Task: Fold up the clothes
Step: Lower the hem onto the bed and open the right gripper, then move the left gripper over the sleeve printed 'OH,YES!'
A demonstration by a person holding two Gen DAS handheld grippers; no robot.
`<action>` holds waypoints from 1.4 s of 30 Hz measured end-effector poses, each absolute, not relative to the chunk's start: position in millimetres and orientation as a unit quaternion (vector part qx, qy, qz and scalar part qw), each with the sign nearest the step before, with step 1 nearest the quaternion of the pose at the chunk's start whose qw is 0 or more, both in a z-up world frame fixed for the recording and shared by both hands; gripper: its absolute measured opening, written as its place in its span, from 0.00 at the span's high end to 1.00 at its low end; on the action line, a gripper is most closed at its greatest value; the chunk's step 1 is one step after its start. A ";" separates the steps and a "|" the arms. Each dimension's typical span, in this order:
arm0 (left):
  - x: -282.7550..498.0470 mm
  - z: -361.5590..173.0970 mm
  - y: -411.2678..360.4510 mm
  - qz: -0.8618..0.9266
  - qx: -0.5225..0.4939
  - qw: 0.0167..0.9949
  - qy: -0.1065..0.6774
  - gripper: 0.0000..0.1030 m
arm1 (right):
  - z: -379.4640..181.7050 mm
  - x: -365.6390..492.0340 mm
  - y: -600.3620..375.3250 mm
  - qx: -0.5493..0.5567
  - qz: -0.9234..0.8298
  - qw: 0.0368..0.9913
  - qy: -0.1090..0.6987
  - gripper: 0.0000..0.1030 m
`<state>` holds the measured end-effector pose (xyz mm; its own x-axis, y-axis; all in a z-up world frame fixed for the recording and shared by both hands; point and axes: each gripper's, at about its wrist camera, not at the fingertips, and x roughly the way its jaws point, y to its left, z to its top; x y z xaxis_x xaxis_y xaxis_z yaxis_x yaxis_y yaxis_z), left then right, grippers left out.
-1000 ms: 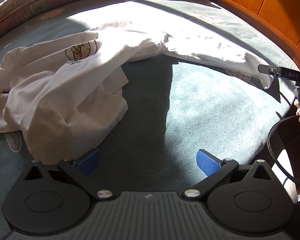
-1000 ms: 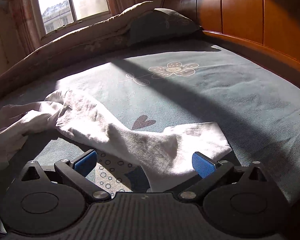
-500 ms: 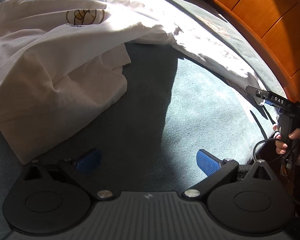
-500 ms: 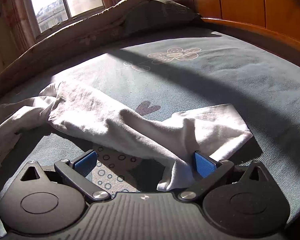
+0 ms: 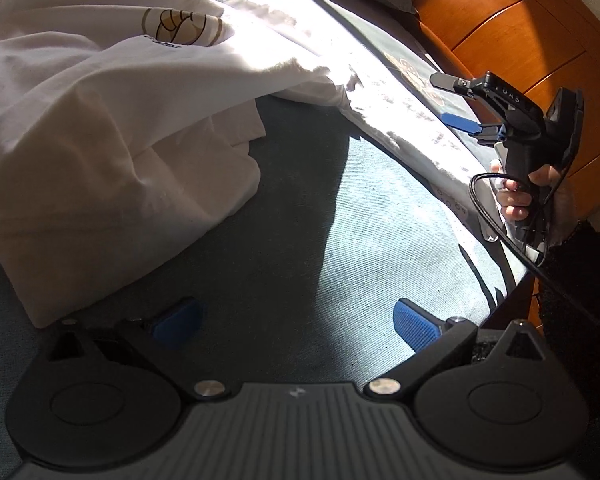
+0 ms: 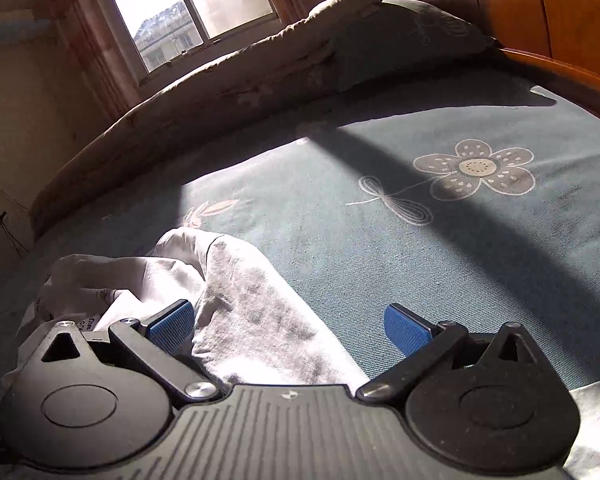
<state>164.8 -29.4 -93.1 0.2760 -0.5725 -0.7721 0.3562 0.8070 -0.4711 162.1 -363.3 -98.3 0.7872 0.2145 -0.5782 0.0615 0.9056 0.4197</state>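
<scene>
A: Where's the shirt (image 5: 112,128)?

B: On the bed (image 5: 340,240), a white one with a small print. It lies bunched, layers heaped over each other, and a long strip of it trails across the sunlit sheet toward the far edge.

A: Folded at all?

B: No neat fold shows. The cloth is rumpled and uneven, so by my reading the smoothing and folding are still to be done.

A: And the tongs?

B: The left tongs (image 5: 296,320) sit low over bare sheet, just beside the heap's near corner, spread wide and holding nothing. The right tongs (image 6: 288,324) are also spread wide; cloth lies between and under the pads, against the left one, but nothing is pinched.

A: The hand?

B: In the left view a hand (image 5: 520,196) grips the right tool's handle at the bed's edge, its tips lifted above the strip and pointing along it.
</scene>
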 end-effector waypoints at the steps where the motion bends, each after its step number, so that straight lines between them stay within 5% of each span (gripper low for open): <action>1: 164.3 -93.1 -29.8 -0.297 -0.098 0.792 0.524 0.01 | -102.4 170.4 -359.6 0.223 0.054 0.914 0.333 0.00; 8: 158.4 -91.2 -39.0 -0.318 -0.039 0.795 0.515 0.01 | -109.9 169.1 -303.1 0.215 0.191 0.878 0.383 0.00; 23: 134.5 -51.7 52.0 -0.231 -0.033 0.857 0.460 0.01 | -86.7 53.1 -284.7 0.210 0.108 0.905 0.355 0.00; 33: 212.5 -54.0 169.4 0.009 -0.071 0.910 0.409 0.01 | -70.1 40.8 -242.9 0.169 0.116 0.913 0.354 0.00; 42: 283.3 -87.2 193.8 0.104 -0.042 0.912 0.394 0.01 | -74.1 48.2 -231.9 0.162 0.101 0.908 0.373 0.00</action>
